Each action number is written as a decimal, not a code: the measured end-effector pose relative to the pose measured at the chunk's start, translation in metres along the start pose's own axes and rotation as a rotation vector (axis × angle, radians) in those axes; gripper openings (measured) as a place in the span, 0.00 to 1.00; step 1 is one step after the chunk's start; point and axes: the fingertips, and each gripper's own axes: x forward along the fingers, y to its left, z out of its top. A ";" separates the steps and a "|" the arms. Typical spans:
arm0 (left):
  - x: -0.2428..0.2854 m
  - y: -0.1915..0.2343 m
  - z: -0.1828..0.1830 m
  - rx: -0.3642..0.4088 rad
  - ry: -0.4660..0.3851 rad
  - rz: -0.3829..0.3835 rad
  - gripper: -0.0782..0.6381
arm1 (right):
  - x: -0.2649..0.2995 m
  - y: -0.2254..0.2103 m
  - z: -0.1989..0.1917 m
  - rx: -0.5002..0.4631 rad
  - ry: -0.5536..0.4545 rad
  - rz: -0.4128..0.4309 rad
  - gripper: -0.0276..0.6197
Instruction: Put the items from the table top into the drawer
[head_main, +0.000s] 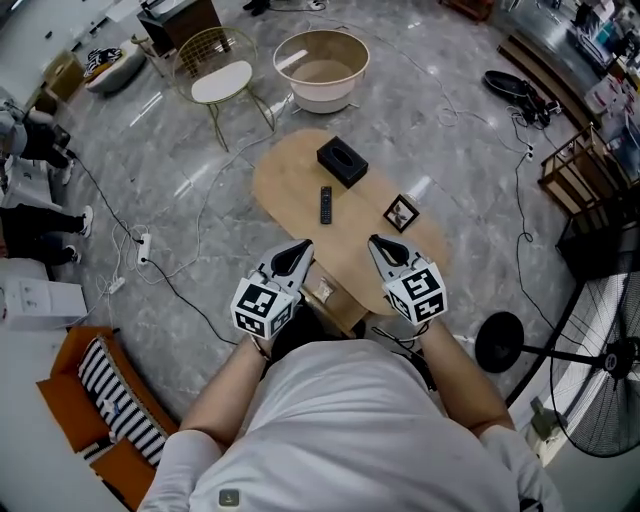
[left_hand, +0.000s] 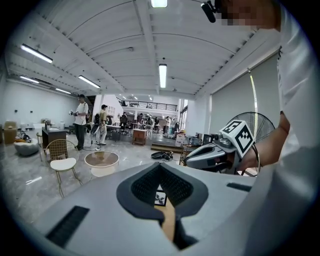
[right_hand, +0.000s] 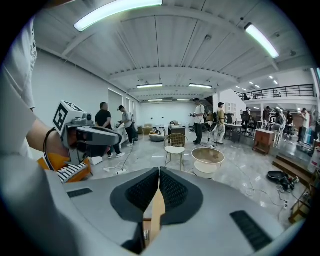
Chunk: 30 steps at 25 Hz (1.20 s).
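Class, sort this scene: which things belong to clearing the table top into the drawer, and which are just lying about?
Job: black box, remote, picture frame, wooden table.
Lying about: white chair, floor fan, striped cushion, power strip.

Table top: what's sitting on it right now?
Three things lie apart on the table top: a black tissue box, a remote and a small picture frame. The near edge is covered by the left tongs and right tongs, so anything there cannot be seen.
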 end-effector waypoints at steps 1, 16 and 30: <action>0.002 0.004 -0.001 0.001 0.004 -0.004 0.12 | 0.005 0.000 -0.001 0.005 0.004 0.000 0.09; 0.040 0.122 -0.018 -0.020 0.080 -0.067 0.12 | 0.117 -0.036 -0.002 0.102 0.059 -0.132 0.12; 0.103 0.216 -0.098 -0.076 0.168 -0.124 0.12 | 0.247 -0.067 -0.086 0.251 0.191 -0.194 0.37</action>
